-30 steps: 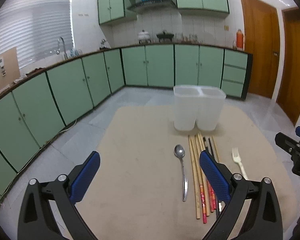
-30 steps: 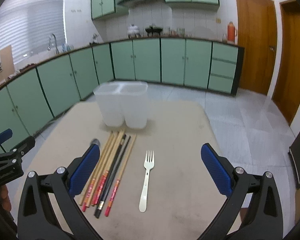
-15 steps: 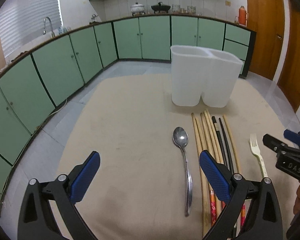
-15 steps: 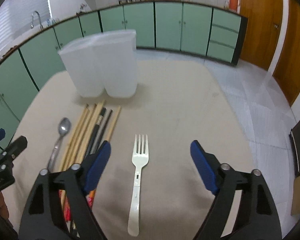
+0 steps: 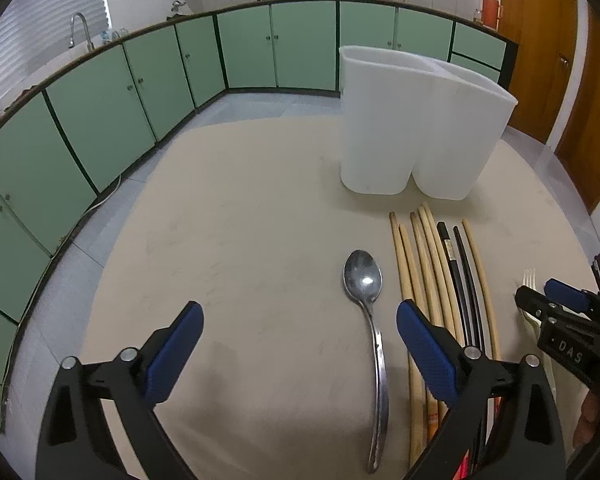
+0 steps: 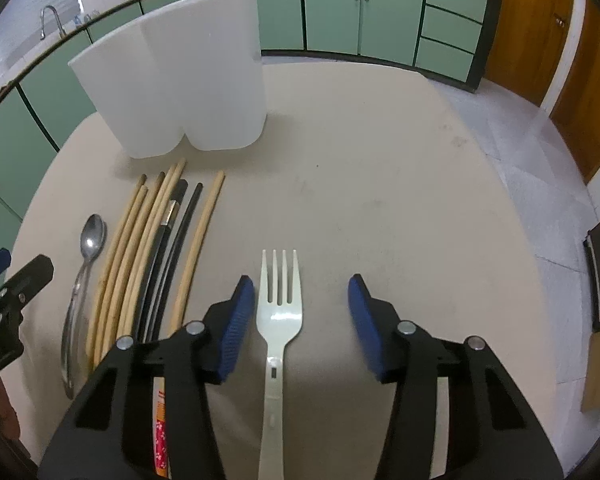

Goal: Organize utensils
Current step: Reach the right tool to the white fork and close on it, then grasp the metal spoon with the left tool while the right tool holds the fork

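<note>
I had dropped both grippers toward the table [image 6: 380, 160]; my right gripper [image 6: 302, 316] had just been closing around the white plastic fork [image 6: 280, 304], pads not touching, while the left gripper [image 5: 298, 344] stayed wide open beside the spoon [image 5: 366, 304].

**Open desk on both flanks, clutter down the middle**

The desk [image 5: 240, 240] lies bare to the left of the spoon [image 5: 364, 280], and bare again to the right of the fork [image 6: 280, 300], out to the desk's edge. Between them the row of chopsticks [image 6: 156, 232] lies close-packed, with only narrow gaps beside spoon and fork. At the far end the tall white container [image 6: 172, 80] stands just beyond the chopstick tips, blocking any level pass there. The two tongs work near each other across the chopsticks.
</note>
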`<state>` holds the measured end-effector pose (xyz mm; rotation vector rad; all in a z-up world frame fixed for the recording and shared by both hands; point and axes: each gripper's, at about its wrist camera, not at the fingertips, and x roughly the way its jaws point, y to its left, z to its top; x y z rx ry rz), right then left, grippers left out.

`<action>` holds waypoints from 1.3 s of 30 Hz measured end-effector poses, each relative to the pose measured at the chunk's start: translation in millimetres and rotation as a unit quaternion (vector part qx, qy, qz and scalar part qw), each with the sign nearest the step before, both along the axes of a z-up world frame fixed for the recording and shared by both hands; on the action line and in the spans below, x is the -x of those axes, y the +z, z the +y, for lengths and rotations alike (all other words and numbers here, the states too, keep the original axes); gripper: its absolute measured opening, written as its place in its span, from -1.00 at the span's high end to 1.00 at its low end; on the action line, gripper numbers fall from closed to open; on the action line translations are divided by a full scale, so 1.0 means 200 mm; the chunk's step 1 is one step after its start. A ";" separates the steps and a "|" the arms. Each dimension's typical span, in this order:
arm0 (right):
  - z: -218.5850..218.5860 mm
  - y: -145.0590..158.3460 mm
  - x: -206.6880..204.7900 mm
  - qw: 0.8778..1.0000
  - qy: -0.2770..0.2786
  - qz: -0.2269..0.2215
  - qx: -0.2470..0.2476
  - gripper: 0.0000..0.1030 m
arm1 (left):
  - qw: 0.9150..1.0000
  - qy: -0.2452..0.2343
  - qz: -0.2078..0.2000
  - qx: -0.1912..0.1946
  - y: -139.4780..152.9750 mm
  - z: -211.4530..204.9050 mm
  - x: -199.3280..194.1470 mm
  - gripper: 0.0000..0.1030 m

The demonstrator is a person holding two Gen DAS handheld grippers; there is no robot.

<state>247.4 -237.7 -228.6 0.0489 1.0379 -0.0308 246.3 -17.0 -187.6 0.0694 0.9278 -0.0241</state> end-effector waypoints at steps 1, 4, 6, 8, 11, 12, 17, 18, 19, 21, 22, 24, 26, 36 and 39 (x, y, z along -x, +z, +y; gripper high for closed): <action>0.00 0.00 0.00 1.000 0.000 -0.001 0.002 0.28 | 1.000 0.000 0.003 0.000 -0.01 0.00 -0.01 -0.83; 0.01 -0.01 -0.03 1.000 0.003 -0.002 0.004 0.58 | 1.000 0.001 0.013 0.001 -0.03 -0.01 -0.05 -0.74; 0.00 0.00 -0.04 1.000 0.004 -0.002 -0.002 0.58 | 1.000 0.001 0.020 0.004 -0.04 -0.01 -0.08 -0.73; -0.02 0.00 -0.04 1.000 0.004 -0.001 -0.009 0.58 | 1.000 0.001 0.022 0.004 -0.04 -0.02 -0.11 -0.72; -0.02 0.00 -0.03 1.000 0.005 -0.002 -0.010 0.58 | 1.000 0.000 0.028 0.004 -0.06 -0.06 -0.15 -0.72; -0.02 0.00 -0.03 1.000 0.006 -0.003 -0.010 0.58 | 1.000 0.001 0.030 0.004 -0.06 -0.06 -0.16 -0.72; -0.04 0.00 -0.01 1.000 0.010 -0.006 -0.017 0.58 | 0.999 0.009 0.044 0.009 -0.10 -0.07 -0.21 -0.68; -0.04 0.00 -0.01 1.000 0.011 -0.007 -0.017 0.58 | 0.999 0.011 0.047 0.011 -0.11 -0.07 -0.21 -0.60; -0.05 0.00 -0.01 1.000 0.013 -0.008 -0.017 0.58 | 0.998 0.013 0.051 0.016 -0.12 -0.06 -0.22 -0.52; -0.04 -0.01 0.00 1.000 0.014 -0.009 -0.015 0.58 | 0.998 0.017 0.059 0.029 -0.13 -0.04 -0.24 -0.48; -0.04 -0.01 0.00 1.000 0.015 -0.010 -0.014 0.58 | 0.998 0.018 0.060 0.031 -0.13 -0.04 -0.25 -0.48; -0.04 -0.01 0.00 1.000 0.016 -0.011 -0.014 0.57 | 0.998 0.014 0.057 0.026 -0.12 -0.04 -0.27 -0.48; -0.04 -0.01 0.01 1.000 0.016 -0.012 -0.015 0.57 | 0.998 0.012 0.058 0.025 -0.12 -0.05 -0.28 -0.48; -0.03 0.01 0.01 1.000 0.019 -0.008 -0.018 0.57 | 0.998 -0.002 0.054 0.043 -0.10 -0.10 -0.28 0.47; -0.03 0.02 0.01 1.000 0.024 -0.006 -0.018 0.58 | 0.997 -0.005 0.055 0.060 -0.09 -0.11 -0.26 0.48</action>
